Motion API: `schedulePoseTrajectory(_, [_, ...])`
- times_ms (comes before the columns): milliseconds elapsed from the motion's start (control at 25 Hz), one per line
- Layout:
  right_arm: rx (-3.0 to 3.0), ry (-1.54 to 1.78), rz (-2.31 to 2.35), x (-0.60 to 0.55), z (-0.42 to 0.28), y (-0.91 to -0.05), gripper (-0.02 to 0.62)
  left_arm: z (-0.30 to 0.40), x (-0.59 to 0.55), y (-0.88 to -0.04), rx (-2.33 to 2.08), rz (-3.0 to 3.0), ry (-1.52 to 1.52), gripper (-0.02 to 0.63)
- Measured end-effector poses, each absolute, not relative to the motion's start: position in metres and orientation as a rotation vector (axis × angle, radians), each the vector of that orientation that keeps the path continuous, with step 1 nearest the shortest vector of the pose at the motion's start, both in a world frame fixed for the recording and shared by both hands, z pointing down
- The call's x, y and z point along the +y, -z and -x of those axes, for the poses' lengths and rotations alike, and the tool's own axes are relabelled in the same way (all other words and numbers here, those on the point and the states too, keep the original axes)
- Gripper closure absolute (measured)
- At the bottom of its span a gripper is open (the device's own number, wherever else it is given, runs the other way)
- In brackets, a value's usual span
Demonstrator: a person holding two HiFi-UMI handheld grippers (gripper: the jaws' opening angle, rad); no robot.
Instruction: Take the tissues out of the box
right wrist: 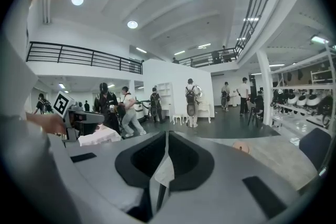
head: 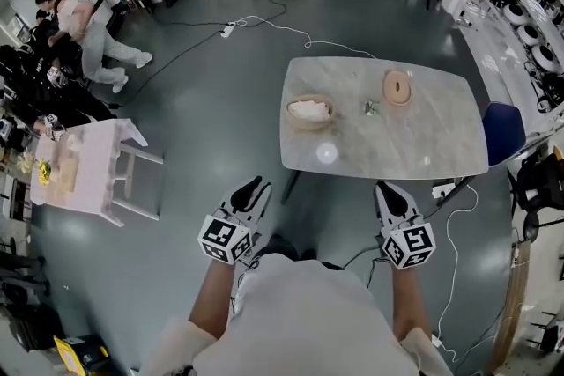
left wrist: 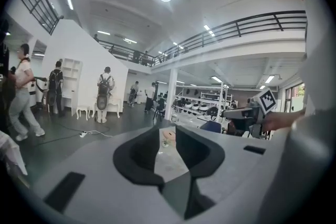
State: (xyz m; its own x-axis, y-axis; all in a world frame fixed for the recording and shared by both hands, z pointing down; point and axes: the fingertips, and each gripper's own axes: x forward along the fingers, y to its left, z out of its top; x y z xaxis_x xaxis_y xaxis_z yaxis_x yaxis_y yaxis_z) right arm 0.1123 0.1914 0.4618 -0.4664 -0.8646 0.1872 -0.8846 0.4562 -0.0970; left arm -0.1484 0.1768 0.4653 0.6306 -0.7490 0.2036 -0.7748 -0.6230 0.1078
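The tissue box (head: 309,111), a light wooden holder with white tissue showing at its top, sits on the left part of the marble table (head: 441,145). Both grippers hang short of the table's near edge, apart from the box. My left gripper (head: 251,189) is open; in the left gripper view its jaws (left wrist: 167,139) frame a strip of tabletop and hold nothing. My right gripper (head: 390,191) is shut, its jaws (right wrist: 167,136) meeting in a thin line with no tissue seen in them.
A round wooden ring-shaped object (head: 397,87) and a small greenish item (head: 370,107) lie on the table right of the box. A blue chair (head: 502,132) stands at the table's right end. A pale side table (head: 84,167) stands left, with people beyond and cables on the floor.
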Motion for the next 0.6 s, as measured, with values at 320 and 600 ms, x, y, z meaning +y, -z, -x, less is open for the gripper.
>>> schedulePoseTrajectory(320, [-2.573, -0.314, -1.556, 0.166, -0.113, -0.474, 0.555, 0.145, 0.151, -0.479, -1.241, -2.640, -0.245, 0.503])
schedulePoseTrajectory(600, [-2.545, -0.330, -1.579, 0.117, -0.112, -0.482, 0.555, 0.143, 0.098, -0.486, -1.186, -2.655, -0.248, 0.503])
